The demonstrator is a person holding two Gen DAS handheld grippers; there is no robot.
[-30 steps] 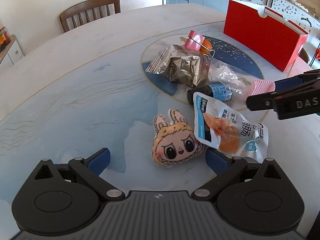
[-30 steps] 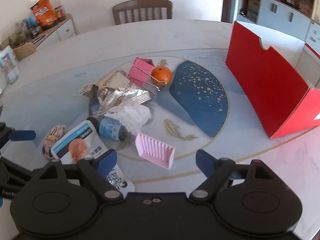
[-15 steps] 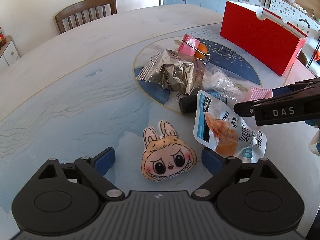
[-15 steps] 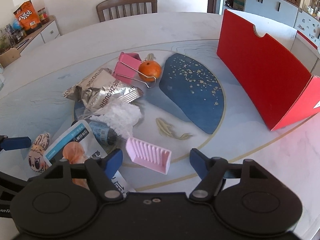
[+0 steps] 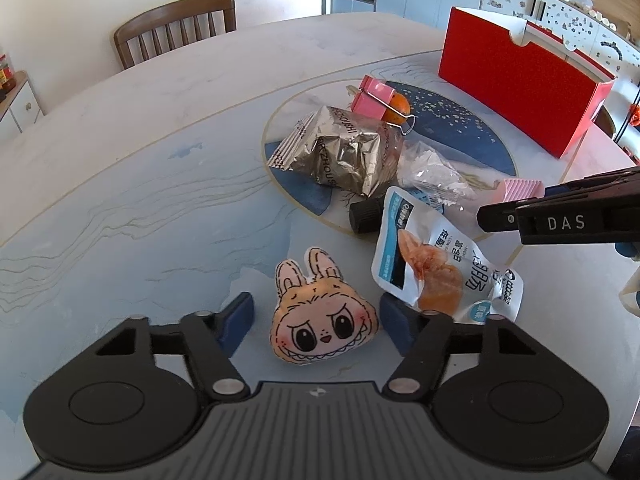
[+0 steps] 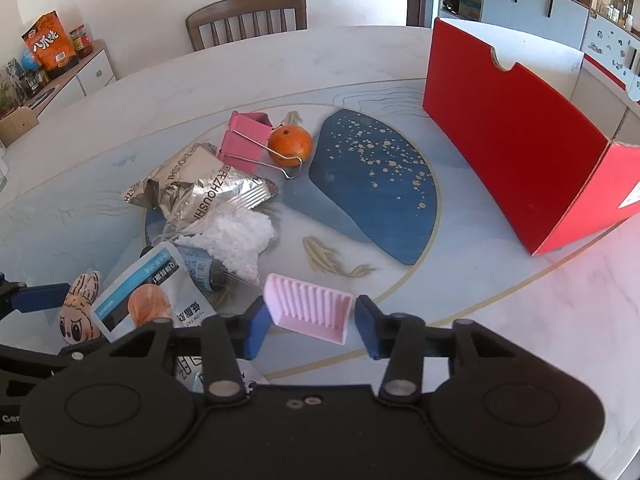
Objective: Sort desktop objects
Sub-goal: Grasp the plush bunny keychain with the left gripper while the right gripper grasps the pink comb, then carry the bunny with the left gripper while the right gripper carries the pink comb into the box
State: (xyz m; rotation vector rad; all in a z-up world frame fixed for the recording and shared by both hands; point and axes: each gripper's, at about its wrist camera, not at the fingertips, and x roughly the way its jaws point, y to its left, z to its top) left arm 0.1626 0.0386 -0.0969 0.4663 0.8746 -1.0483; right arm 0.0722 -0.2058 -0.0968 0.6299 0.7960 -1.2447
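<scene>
A peach bunny-face plush (image 5: 322,324) lies on the table between the blue pads of my left gripper (image 5: 316,320). Its jaws are closing; a gap still shows on the plush's left side, so the pads do not press it. A pink comb (image 6: 310,310) lies on the table inside my right gripper (image 6: 310,324), whose jaws are closing with the pads touching both ends of the comb. In the left wrist view the right gripper's black side (image 5: 560,220) reaches in from the right, with the comb (image 5: 520,190) just beyond it.
A white-and-blue snack pouch (image 5: 440,268) lies right of the plush, a dark bottle (image 5: 364,218) behind it. Further back sit a silver foil bag (image 5: 348,156), a clear bag (image 5: 432,176), a pink binder clip (image 5: 372,98) and an orange (image 6: 290,144). A red box (image 6: 516,140) stands at the right.
Both grippers' jaws have narrowed. The left one has crept forward so the plush now sits between its pads. The right pads have drawn in onto the comb's ends.
</scene>
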